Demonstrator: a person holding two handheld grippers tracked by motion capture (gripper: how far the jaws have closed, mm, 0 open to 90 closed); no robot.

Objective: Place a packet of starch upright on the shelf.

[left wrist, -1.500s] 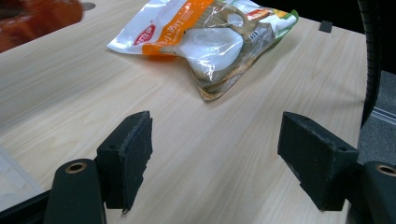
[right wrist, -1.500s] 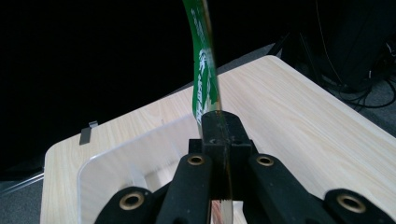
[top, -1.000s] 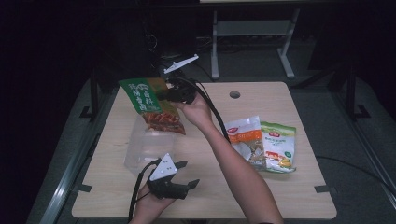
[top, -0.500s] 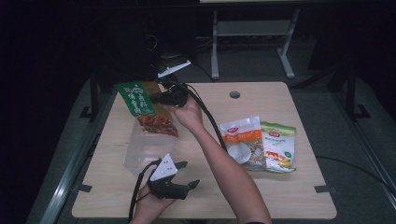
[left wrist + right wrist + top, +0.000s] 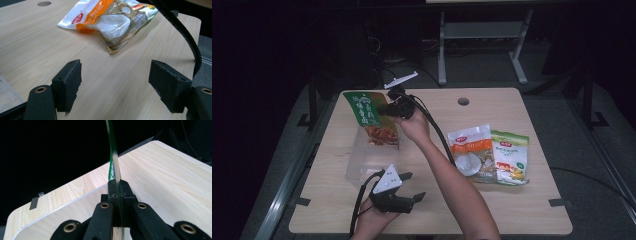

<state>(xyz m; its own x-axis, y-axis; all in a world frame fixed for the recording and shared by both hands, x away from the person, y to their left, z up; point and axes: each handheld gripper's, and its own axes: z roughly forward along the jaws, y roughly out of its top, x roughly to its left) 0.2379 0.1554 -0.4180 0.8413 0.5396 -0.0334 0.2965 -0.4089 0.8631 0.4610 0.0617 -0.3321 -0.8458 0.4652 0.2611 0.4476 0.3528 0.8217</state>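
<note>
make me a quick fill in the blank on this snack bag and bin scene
1. The right gripper is shut on the ____ snack bag.
2. That bag hangs over the clear plastic ____, near the table's left side.
3. The left gripper is ____, with nothing between its jaws.
4. ____ more snack bags, the orange-and-white bag and the green-and-white bag, lie flat on the table.

Missing words: green; bin; open; two

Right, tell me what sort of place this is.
Probably a lab or workshop set up for recording, not a home. A bare wooden table stands on grey floor in a dark room, a metal stand behind it, and a person works with cabled hand-held grippers on snack bags and a clear plastic bin.
</note>
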